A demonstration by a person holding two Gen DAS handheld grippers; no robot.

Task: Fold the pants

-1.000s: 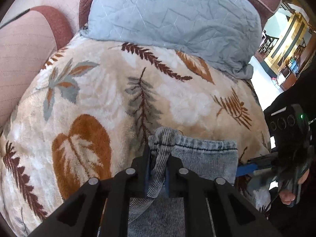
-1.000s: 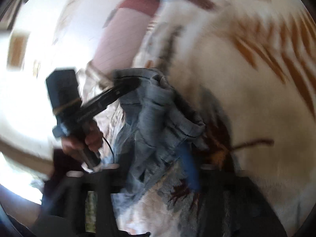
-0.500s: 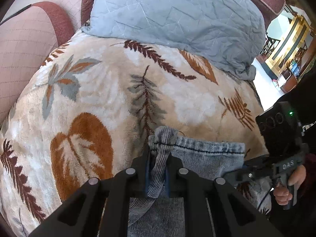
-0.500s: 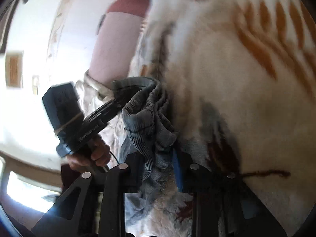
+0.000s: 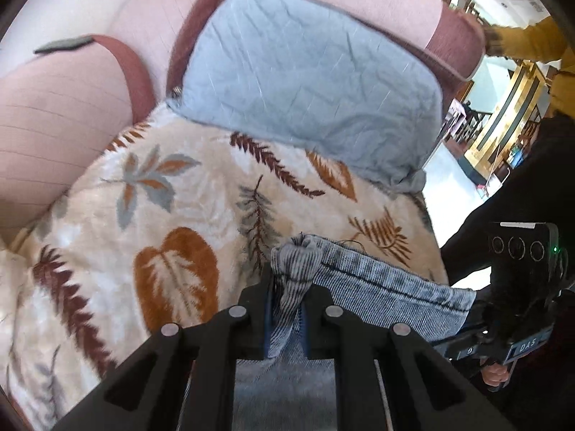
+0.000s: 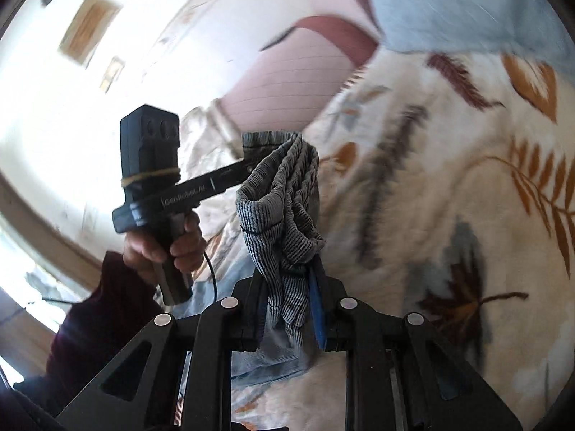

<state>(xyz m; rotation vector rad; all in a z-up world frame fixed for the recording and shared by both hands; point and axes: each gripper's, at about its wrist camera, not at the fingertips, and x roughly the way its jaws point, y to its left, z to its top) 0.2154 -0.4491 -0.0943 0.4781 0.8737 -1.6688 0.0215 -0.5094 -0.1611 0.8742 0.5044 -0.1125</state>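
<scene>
Closest in, the left gripper [image 5: 285,298] is clamped on a bunched corner of the pants [image 5: 377,283], a grey-blue washed denim; the pinched fold pokes up past the fingertips and the fabric below runs out of frame at the lower edge. From that corner the hem stretches taut to the right, where it meets the right gripper [image 5: 470,314], whose tips are hidden behind the cloth in this view. Seen from the right wrist, the right gripper [image 6: 293,287] has just been closing and now pinches a gathered bunch of the same pants [image 6: 284,208] between its fingers, a blue pad [image 6: 316,305] showing at one side. Both corners hang lifted above the leaf-patterned blanket [image 5: 172,215]; how much of the garment still rests on it cannot be told. Left of the bunch, a hand [image 6: 161,240] in a dark sleeve grips the left gripper's handle. Farther back lies a grey-blue quilted cushion [image 5: 305,82], its near edge on the blanket, leaning against the pink sofa back [image 5: 54,125]. Beyond the sofa's right end, a mustard-yellow sleeve [image 5: 528,41] enters, cut off by the frame; the room behind is too bright and blurred to read.
</scene>
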